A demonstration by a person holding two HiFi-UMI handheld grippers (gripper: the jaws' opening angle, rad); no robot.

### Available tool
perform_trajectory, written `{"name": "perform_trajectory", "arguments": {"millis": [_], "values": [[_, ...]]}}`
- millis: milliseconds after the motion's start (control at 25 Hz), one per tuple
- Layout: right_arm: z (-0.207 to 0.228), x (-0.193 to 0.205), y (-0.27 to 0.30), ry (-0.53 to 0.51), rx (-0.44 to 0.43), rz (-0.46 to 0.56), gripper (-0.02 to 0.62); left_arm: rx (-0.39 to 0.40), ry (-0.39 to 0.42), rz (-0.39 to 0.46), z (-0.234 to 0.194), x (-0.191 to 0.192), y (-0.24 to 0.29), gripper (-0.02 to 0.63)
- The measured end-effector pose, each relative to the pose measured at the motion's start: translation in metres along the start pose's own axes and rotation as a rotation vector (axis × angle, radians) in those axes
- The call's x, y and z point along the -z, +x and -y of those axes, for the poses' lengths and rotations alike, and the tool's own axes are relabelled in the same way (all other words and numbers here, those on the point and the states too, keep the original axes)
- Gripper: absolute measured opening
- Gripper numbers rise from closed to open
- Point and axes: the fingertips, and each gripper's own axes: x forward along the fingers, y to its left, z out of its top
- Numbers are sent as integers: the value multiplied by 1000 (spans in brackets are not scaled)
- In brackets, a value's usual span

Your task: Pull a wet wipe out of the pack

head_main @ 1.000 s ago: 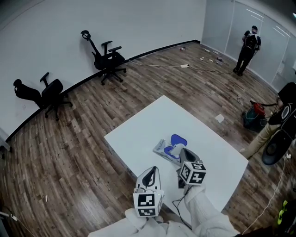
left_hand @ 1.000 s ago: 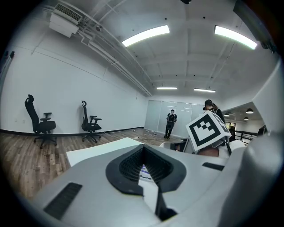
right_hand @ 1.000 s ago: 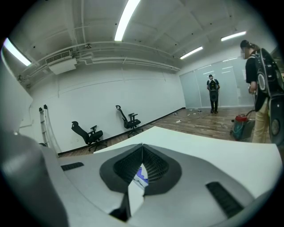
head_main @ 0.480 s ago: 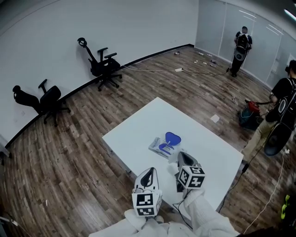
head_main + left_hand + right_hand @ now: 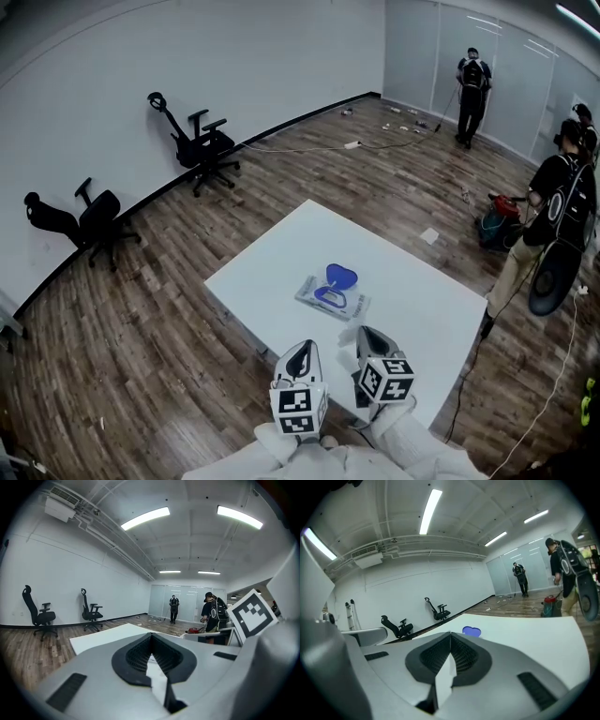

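The wet wipe pack (image 5: 330,294) lies flat near the middle of the white table (image 5: 281,262), its blue lid (image 5: 339,276) flipped open. In the right gripper view the blue lid (image 5: 471,631) peeks over the jaw tips, further out on the table (image 5: 534,639). My right gripper (image 5: 368,337) hovers over the table's near edge, short of the pack, jaws shut with nothing seen between them. My left gripper (image 5: 301,356) is beside it, just off the near edge, also shut and empty. The left gripper view (image 5: 151,638) shows closed jaws and the table beyond.
Two black office chairs (image 5: 203,142) (image 5: 82,217) stand by the far wall. One person (image 5: 472,82) stands at the glass wall, and another (image 5: 561,202) stands right of the table next to a red item (image 5: 503,206). Cables lie on the wooden floor.
My right gripper has drawn back from the pack toward the table's near edge. The pack with its open lid now lies apart from both grippers. The left gripper has barely moved.
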Motion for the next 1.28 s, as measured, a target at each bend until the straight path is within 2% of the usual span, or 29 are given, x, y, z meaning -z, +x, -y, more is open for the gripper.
{"name": "perform_trajectory", "arguments": {"millis": [160, 360, 840, 1280], "values": [[-3, 18, -17, -36, 2, -8, 11, 24, 2, -20, 12, 10, -1, 0], [1, 36, -29, -15, 5, -31, 11, 46, 12, -34, 23, 15, -2, 0], [8, 40, -38, 48, 6, -27, 11, 50, 2, -46, 27, 19, 6, 0], [15, 37, -39, 50, 15, -21, 11, 58, -4, -41, 31, 15, 12, 0]]}}
